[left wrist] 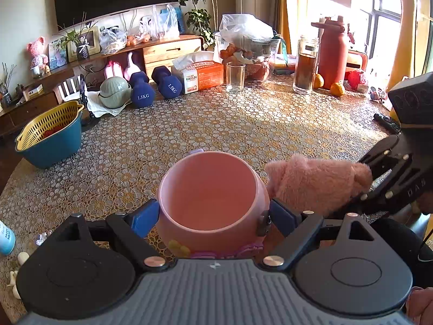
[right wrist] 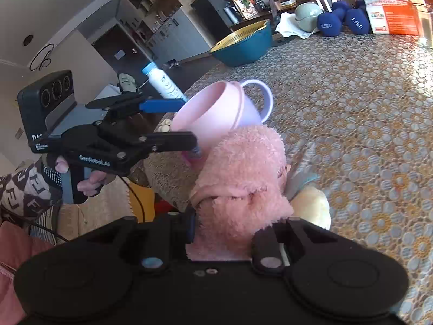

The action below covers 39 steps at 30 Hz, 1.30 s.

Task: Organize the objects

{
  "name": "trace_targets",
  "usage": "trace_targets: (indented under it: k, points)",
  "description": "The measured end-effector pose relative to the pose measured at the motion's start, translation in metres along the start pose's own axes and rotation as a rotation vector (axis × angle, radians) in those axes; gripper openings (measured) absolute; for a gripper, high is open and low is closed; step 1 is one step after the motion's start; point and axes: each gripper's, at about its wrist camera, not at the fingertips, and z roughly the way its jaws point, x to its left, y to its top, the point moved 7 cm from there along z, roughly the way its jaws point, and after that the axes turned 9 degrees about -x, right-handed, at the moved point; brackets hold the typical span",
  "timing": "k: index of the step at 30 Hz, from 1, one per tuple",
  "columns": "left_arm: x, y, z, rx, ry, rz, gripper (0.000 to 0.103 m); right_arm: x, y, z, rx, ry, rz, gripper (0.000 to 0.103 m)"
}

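The left gripper is clamped on a pink cup, one blue pad pressed against each side of the body. The cup is tilted, mouth up toward the camera, at the near edge of the table; in the right wrist view it is seen canted, with a lilac handle on its far side. Nothing is seen inside the cup.

The right gripper is closed on a pink plush toy, which is held just right of the cup rim and appears to touch the cup wall. A pale yellow soft part is seen beside the plush; whether it belongs to the toy cannot be told.

Progress, as judged: both task items are in hand, but the toy is not yet inside the cup. The insertion and the release of both items appear to remain; the task is rated about midway.

Count of items on the table:
- cup: one
- plush toy: one
- dumbbells: two, far left
- tissue box: one
- empty glass: one
- teal basin with yellow strainer: one, at the left edge
- white bottle: one, near left
- red flask: one, far right
- oranges: two by the flask
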Motion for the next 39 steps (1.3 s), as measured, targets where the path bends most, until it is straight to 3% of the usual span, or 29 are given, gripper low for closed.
trace_targets:
  k: [8, 13, 34, 39]
  points:
    - [0.008, -0.010, -0.002, 0.020, 0.003, -0.033, 0.085, -0.035, 0.056, 0.007, -0.091, -0.143, -0.017, 0.022]
    - [0.014, -0.014, -0.001, 0.023, -0.005, -0.051, 0.085, -0.044, 0.069, 0.031, -0.106, -0.100, 0.059, 0.022]
    - [0.021, -0.020, -0.003, 0.023, -0.016, -0.073, 0.083, 0.032, -0.002, 0.032, 0.024, 0.073, -0.015, 0.022]
    - [0.022, -0.024, -0.003, 0.035, -0.017, -0.073, 0.082, 0.019, -0.001, 0.015, 0.031, -0.006, -0.047, 0.022]
